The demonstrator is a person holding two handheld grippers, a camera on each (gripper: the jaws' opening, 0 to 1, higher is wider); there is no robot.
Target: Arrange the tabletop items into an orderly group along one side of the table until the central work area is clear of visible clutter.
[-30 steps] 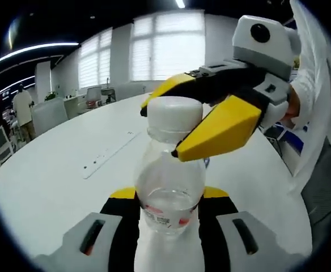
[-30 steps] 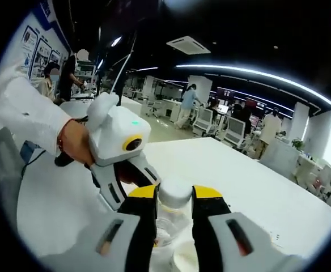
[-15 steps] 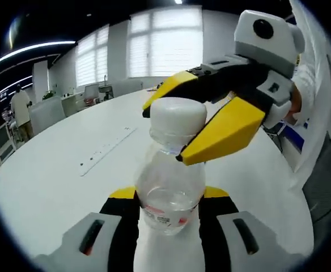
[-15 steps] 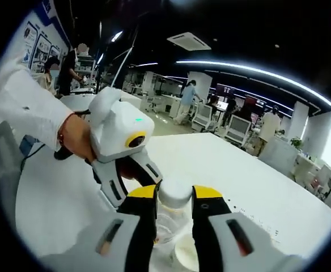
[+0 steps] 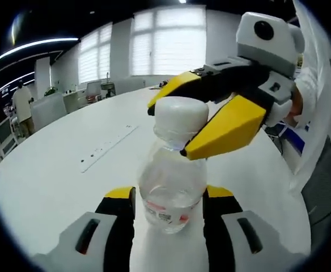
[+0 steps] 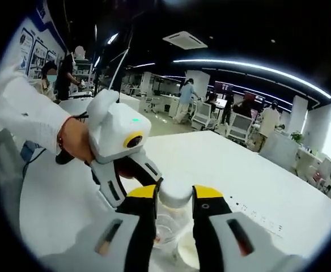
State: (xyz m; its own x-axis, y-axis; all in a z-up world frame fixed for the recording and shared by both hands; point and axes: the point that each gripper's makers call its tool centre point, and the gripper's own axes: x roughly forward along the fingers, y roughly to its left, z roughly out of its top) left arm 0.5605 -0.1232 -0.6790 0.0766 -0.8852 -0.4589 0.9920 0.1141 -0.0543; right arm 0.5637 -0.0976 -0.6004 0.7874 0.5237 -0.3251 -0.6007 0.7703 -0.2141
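Gripping the bottle [image 5: 172, 187] by its body above the worktop [image 5: 63, 170], the left gripper [image 5: 168, 212] stayed clamped while the right gripper [image 6: 174, 207] remained closed on the white cap [image 5: 181, 116]; little shifted, so tidying waited.

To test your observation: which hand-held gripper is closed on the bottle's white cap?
The right hand-held gripper clamps the white cap; the left hand-held gripper holds the bottle body lower down.
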